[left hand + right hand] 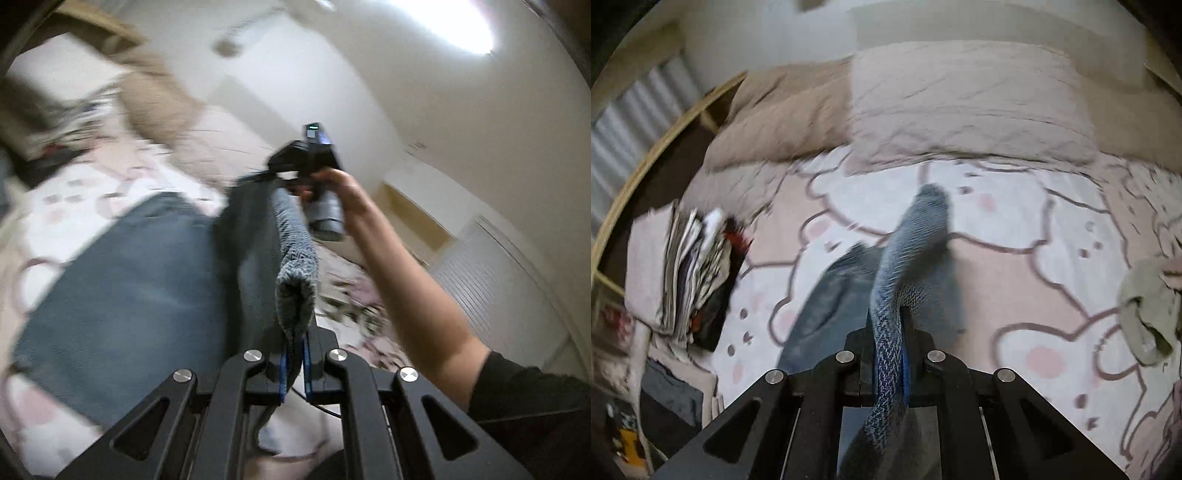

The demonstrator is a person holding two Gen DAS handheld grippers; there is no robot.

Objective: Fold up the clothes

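Left wrist view: the left hand-held gripper (pixel 294 363) is seen closed on a rolled edge of the blue-grey knit garment (pixel 295 266), the blue-lined fingers (pixel 282 373) pressed against the cloth from both sides. The same edge is stretched away to the right hand-held gripper (pixel 271 176), which is held by the person's right hand (pixel 332 184); its fingertips are covered by cloth in this view. The rest of the garment hangs from this raised edge, and a broad blue panel (pixel 122 295) is spread over the patterned bed sheet (pixel 85 192).

Right wrist view: the right hand-held gripper (pixel 889 347) is shown shut on a twisted strip of the garment (pixel 908 254), with the cloth passing between the fingers and dropping below the frame.

Both views are motion-blurred, so the weave is sharp only close to the fingers. The garment's type and full outline cannot be made out. A stack of folded clothes (pixel 694 273) at the left of the bed is smeared, and a pale green item (pixel 1145 317) at the right is cut by the edge. Beige pillows (pixel 960 107) are seen at the head of the bed.
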